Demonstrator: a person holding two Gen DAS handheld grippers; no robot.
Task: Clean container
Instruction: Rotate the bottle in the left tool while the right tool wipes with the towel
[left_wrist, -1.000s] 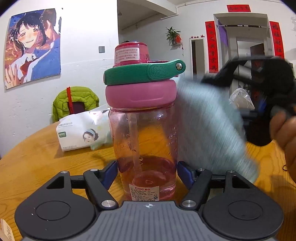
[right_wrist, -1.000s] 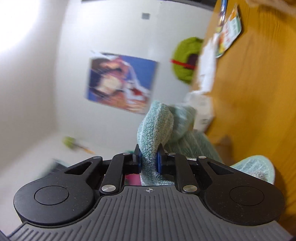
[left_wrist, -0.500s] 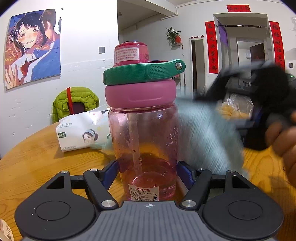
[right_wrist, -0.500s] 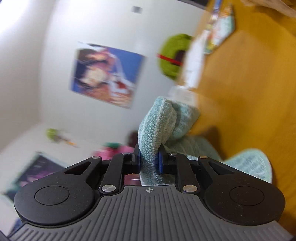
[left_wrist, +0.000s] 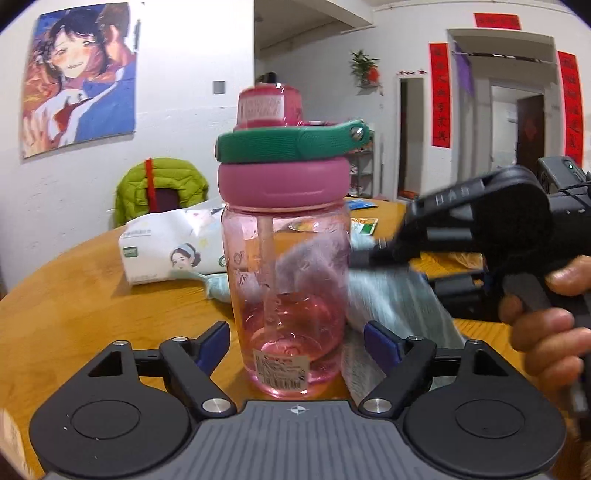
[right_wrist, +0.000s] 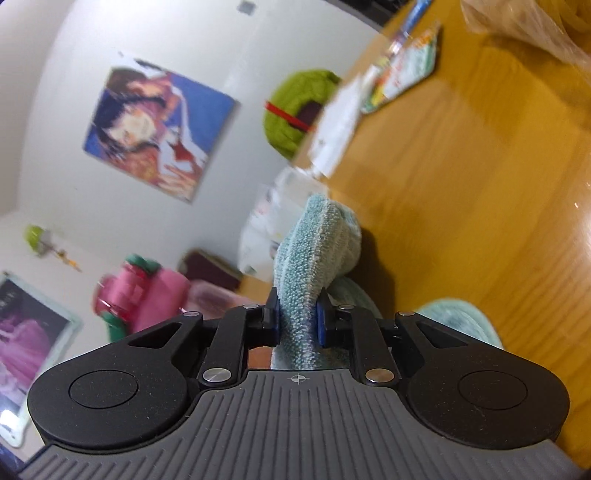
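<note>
Cloth has swung in behind the bottle; left claw has eased off it.

The clear pink plastic bottle stands upright on the wooden desk between the spread left claw tips, a straw inside and a little liquid at its bottom. Its rounded pink lid carries a green strap. The right claw is clenched on a nubby teal cloth, which hangs beside and behind the bottle.

white walls, anime poster, wooden table
</note>
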